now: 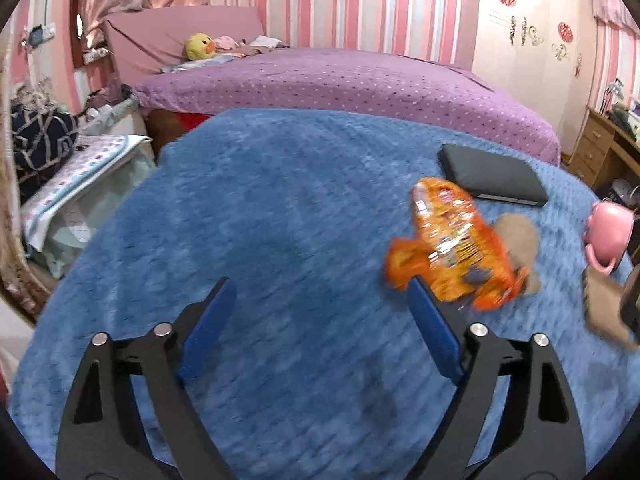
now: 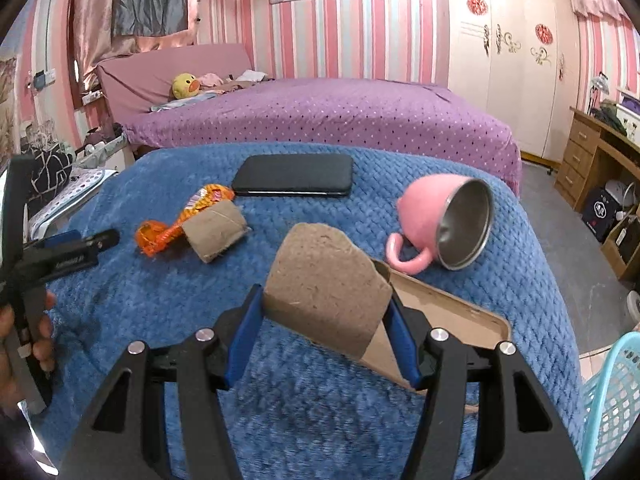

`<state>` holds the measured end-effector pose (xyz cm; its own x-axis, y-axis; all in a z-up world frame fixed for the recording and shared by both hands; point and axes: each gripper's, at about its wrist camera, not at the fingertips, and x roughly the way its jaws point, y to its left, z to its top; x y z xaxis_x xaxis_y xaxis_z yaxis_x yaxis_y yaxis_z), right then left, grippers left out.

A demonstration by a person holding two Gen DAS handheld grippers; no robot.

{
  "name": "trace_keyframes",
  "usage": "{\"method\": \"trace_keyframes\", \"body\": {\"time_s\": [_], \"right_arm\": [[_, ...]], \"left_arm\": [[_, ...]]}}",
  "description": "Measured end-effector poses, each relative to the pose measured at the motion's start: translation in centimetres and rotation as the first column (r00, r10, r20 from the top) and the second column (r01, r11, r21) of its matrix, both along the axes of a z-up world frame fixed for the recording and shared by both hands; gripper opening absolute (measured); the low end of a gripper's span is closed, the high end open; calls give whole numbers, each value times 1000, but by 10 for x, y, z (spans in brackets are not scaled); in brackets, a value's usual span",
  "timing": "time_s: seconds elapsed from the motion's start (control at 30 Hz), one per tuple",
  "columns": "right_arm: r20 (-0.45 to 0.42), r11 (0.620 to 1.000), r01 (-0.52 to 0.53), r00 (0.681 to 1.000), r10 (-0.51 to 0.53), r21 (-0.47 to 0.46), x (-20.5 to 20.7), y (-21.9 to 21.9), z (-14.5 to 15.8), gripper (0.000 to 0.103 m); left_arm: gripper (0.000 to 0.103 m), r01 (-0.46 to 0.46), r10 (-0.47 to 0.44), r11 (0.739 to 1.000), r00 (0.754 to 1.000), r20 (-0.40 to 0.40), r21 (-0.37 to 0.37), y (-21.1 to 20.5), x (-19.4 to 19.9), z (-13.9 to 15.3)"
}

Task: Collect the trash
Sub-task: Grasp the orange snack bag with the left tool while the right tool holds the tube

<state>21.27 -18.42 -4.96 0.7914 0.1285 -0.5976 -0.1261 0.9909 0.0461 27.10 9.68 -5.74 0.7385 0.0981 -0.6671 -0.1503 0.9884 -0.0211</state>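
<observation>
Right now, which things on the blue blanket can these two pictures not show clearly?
- Orange crinkled snack wrapper: print unreadable, motion blur, left wrist view.
- Flattened brown cardboard tube: covers part of the wrapper, right wrist view.
- Flat tan cardboard piece: partly hidden by the torn brown cardboard tube held in the right gripper.
- Turquoise plastic basket: cut by the edge; contents unseen.
</observation>
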Motion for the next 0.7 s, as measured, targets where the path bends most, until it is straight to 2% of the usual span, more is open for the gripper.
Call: {"method": "trace_keyframes", "body": {"time_s": [0.23, 0.33, 0.43, 0.5, 0.6, 0.7], "right_arm": [[-4, 1000, 3, 1000, -3, -4, 2, -14, -2, 58], [-11, 1000, 10, 1000, -10, 4, 3, -21, -4, 58], [-9, 1000, 15, 1000, -15, 7, 6, -24, -3, 58], [-7, 1000, 14, 1000, -13, 9, 6, -26, -3, 58], [-2, 1000, 7, 1000, -7, 1, 3, -26, -3, 58], [7, 1000, 9, 1000, -9, 5, -3, -30, 0, 58]], "left_arm": [[83, 34, -34, 999, 999, -9, 0, -29, 28, -3], [66, 78, -79, 997, 995, -65, -3, -39, 37, -14], [53, 120, -118, 993, 988, -102, 14, -48, 42, -20], [31, 132, -132, 991, 986, -102, -4, -47, 42, -21], [22, 130, -134, 990, 988, -78, -47, -40, 40, -19], [22, 111, -113, 993, 993, -37, -51, -33, 31, -11]]}}
